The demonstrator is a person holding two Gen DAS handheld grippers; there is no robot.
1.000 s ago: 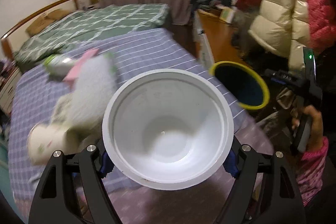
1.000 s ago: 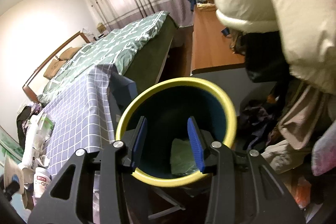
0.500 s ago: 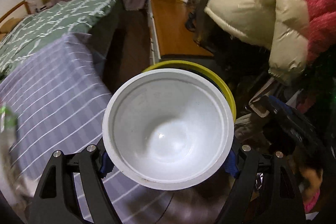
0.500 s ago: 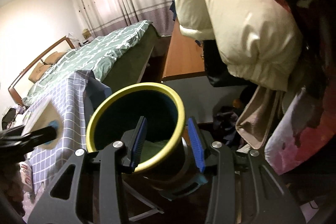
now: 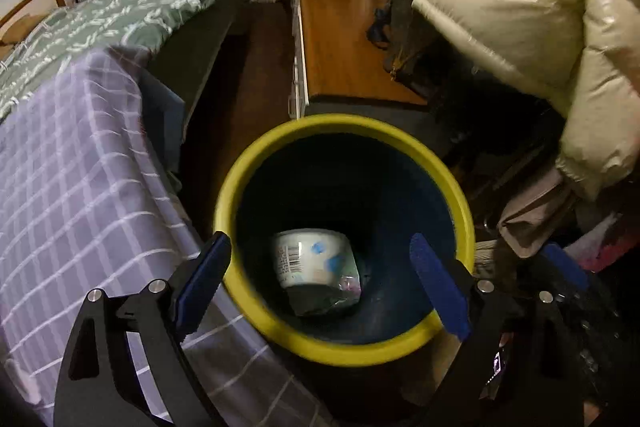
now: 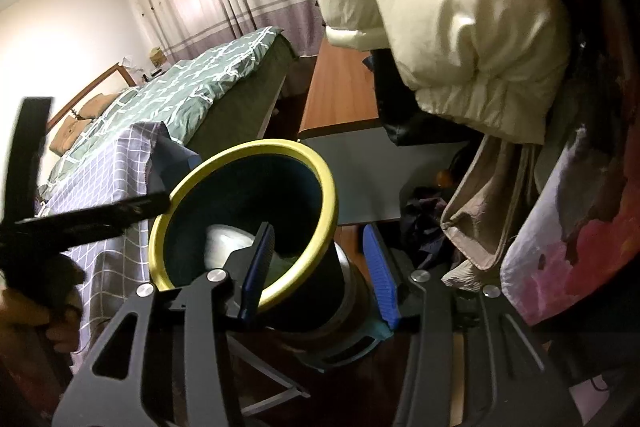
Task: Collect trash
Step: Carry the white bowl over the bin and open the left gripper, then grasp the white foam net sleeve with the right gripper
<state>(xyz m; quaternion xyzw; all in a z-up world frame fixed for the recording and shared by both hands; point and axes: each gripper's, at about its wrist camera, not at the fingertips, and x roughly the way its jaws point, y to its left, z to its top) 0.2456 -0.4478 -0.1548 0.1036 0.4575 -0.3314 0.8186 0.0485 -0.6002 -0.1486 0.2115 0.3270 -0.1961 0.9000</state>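
Bedding in purple check (image 5: 72, 187) is seen at the left, draped over the surface beside which the yellow-rimmed bin (image 5: 344, 347) has been brought, presumably so that trash can be dropped straight in. Above the bin's mouth the left gripper (image 5: 320, 283) is held pointing steeply down; its jaws have just been opening and are spread wide, with nothing between them. The white tub (image 5: 312, 263) is found lying on its side in the bottom of the bin, on a crumpled wrapper that is too dark to identify. Further right, the bin's wall is straddled by the right gripper (image 6: 320, 263), one finger inside the rim and one outside; its jaws have just been opening, and whether the pads are pressed on the wall cannot be told. The bin appears to be tilted towards the bedding. Its base and support are cut off by the gripper frame, and the clutter at the far right is not made out.
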